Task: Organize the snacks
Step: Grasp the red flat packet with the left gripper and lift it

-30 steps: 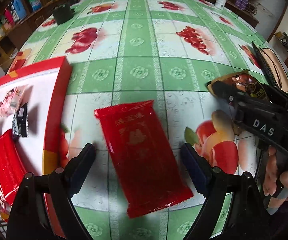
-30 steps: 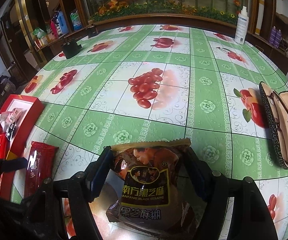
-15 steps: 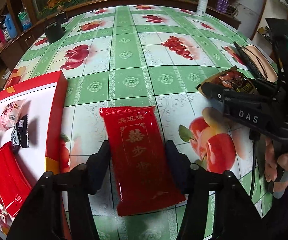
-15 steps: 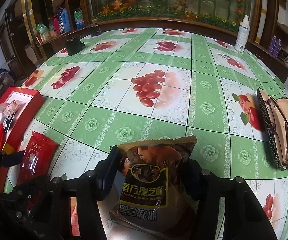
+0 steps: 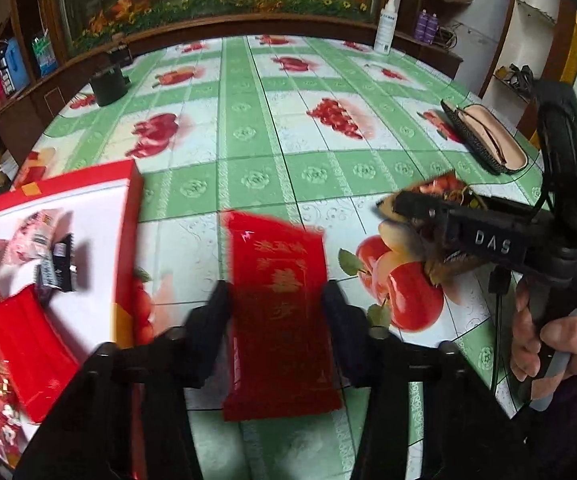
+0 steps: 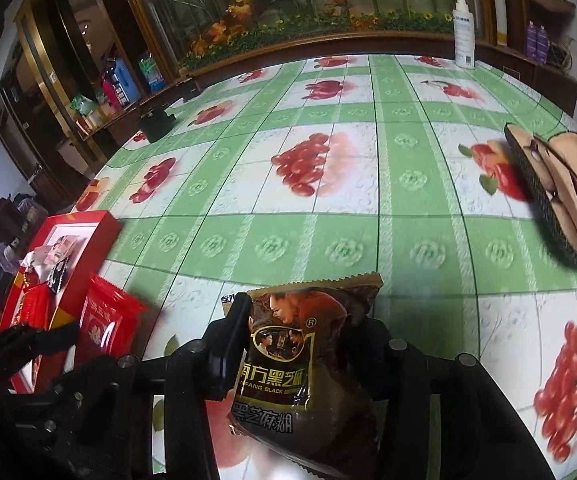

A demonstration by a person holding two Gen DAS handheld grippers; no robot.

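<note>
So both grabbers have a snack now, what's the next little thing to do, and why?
Probably carry both snacks left to the red box. The left gripper has just closed on the red packet, and the right gripper has just closed on the brown sesame packet. The box lies open with other snacks inside, so that looks like where they belong.

red packet motion-blurred, red box cut off at left edge

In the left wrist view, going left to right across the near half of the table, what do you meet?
Red-rimmed white snack box → flat red foil packet between the left gripper's fingers → brown snack packet in the right gripper → hand.
</note>
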